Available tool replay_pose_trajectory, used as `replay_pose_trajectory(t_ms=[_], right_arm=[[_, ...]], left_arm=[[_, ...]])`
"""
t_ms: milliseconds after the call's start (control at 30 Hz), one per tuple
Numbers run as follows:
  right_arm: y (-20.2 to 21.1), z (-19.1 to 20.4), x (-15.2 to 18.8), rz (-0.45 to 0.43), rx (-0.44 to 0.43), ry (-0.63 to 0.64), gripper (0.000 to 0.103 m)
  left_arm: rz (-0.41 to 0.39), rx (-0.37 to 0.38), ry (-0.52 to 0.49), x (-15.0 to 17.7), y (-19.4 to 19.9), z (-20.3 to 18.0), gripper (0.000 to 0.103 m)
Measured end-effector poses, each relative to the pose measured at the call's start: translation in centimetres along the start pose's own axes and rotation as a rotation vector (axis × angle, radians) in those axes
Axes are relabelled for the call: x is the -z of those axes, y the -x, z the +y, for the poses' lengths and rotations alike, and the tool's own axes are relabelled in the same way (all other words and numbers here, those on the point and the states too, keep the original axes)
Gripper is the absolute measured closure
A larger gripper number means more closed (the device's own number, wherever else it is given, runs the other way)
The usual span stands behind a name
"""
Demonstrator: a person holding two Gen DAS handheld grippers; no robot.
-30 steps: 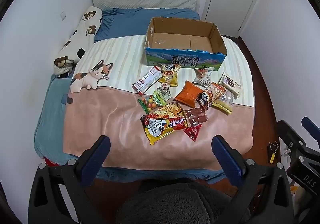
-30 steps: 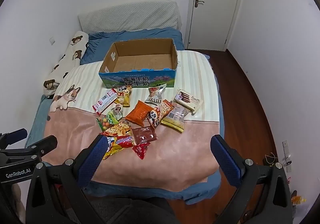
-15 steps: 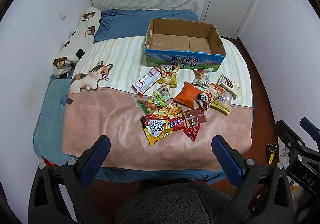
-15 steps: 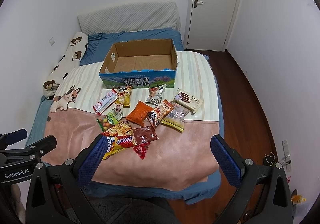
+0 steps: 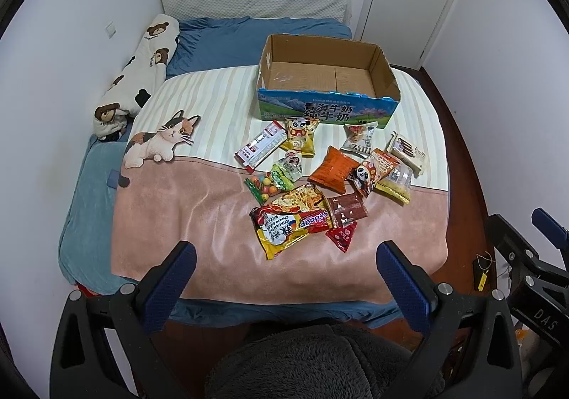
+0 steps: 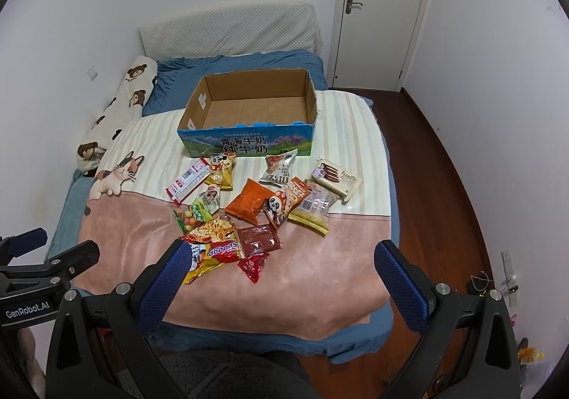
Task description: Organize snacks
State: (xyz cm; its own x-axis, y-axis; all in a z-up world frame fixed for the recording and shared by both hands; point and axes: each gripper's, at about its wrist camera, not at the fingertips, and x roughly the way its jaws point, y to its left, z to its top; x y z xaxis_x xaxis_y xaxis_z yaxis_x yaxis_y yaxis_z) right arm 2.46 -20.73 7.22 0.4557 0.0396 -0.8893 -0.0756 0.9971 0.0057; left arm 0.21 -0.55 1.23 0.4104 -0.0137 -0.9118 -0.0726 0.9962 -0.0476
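Cardboard box [image 5: 327, 85], open-topped with nothing inside, sits on the far striped part of the bed [image 5: 170, 206]. Snack packets [image 5: 330, 178] lie scattered just in front of it, about a dozen, some overlapping, the noodle packet [image 5: 288, 221] nearest me. My left gripper [image 5: 284, 278] spread wide, holding nothing, above the bed's near edge. My right gripper [image 6: 281, 274] likewise wide, holding nothing.

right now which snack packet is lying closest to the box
The yellow panda packet, its top edge almost touching the blue front wall of the cardboard box. The silver packet comes close; the rest lie further down the blanket.
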Motion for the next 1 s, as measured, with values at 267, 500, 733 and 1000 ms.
replay_pose_trajectory(t_ms=[267,500,733,1000], right_arm=[[0.03,0.10,-0.04,-0.007,0.000,0.001,0.000],[-0.03,-0.05,-0.21,-0.002,-0.006,-0.007,0.000],[0.02,-0.13,-0.22,-0.005,-0.005,-0.010,0.000],[-0.05,-0.17,-0.15,-0.003,-0.006,-0.008,0.000]], left_arm=[[-0.007,0.002,-0.002,-0.18,0.13,0.06,0.000],[-0.014,0.005,-0.008,-0.42,0.49,0.23,0.000],[-0.014,0.005,-0.010,-0.43,0.52,0.28,0.000],[-0.012,0.005,-0.009,-0.40,0.51,0.25,0.000]])
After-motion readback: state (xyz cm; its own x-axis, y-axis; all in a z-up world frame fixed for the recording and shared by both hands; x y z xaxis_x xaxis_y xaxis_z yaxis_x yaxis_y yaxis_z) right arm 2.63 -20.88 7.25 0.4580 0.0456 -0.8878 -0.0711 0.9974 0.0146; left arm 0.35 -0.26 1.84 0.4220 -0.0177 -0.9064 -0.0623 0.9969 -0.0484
